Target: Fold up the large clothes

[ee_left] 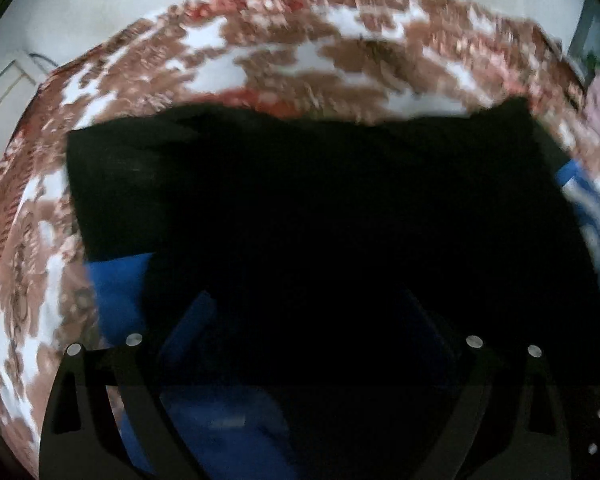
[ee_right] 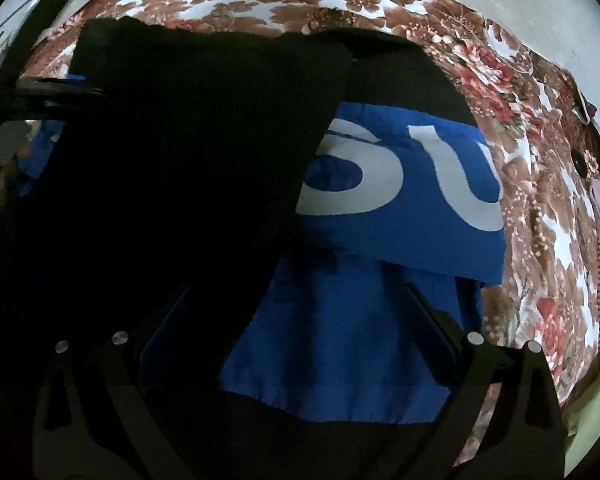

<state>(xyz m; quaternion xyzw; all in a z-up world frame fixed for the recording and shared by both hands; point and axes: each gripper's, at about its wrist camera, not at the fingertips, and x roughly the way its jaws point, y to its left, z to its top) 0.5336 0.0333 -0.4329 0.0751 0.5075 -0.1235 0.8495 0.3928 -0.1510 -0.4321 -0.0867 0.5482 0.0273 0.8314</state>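
The black and blue fabric garment [ee_right: 380, 184] lies on the floral bedsheet [ee_right: 540, 200]; both grippers' fingers [ee_left: 196, 320] [ee_right: 428, 308] are spread wide, holding nothing.

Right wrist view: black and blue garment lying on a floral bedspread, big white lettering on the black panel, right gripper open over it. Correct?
One detail is off. In the right wrist view the white lettering sits on the blue panel, not the black one. The rest holds: the black and blue garment lies on the floral bedspread, and the right gripper is open over it.
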